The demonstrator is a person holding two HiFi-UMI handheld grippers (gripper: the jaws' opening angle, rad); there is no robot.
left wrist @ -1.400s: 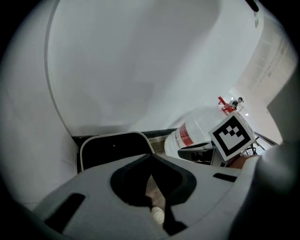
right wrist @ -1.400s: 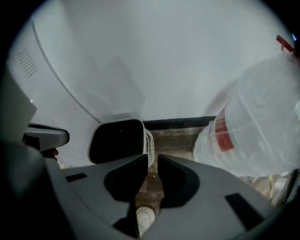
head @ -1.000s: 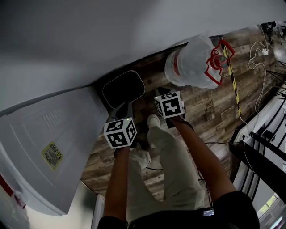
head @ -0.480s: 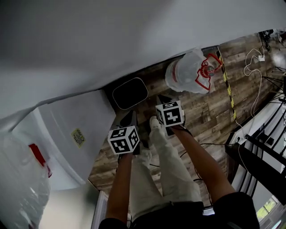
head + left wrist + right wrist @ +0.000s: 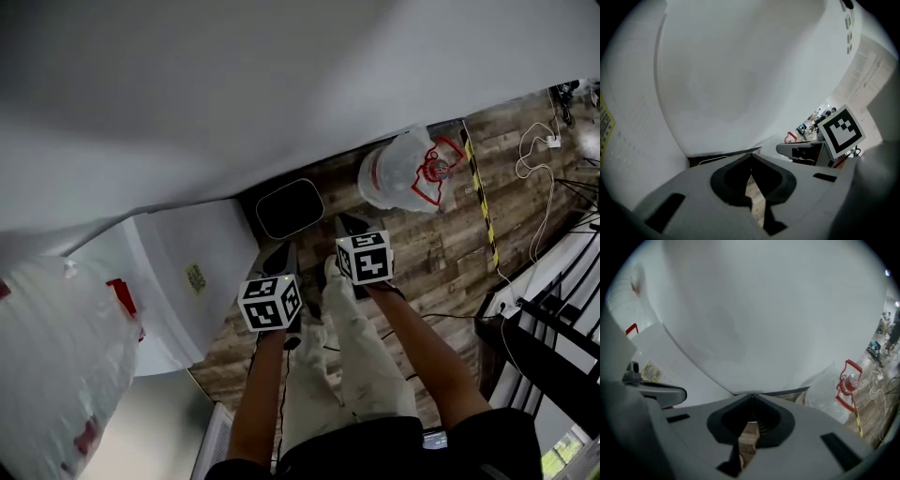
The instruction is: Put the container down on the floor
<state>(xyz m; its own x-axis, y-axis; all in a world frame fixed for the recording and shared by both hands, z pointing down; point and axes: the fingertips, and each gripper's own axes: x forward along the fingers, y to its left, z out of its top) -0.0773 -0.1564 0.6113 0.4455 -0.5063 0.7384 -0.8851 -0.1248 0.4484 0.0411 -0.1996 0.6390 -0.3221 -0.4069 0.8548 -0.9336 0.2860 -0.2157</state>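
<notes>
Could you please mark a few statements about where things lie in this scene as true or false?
1. The left gripper and the right gripper both have their jaws together with nothing between them. True.
2. The dark oval container sits on the wooden floor, close to the foot of the wall. True.
3. The red-framed lantern in its clear bag lies on the left gripper's side. False: it lies to the right, beyond the right gripper.
4. The yellow label is stuck on the dark oval container. False: it is on the white box at the left.
</notes>
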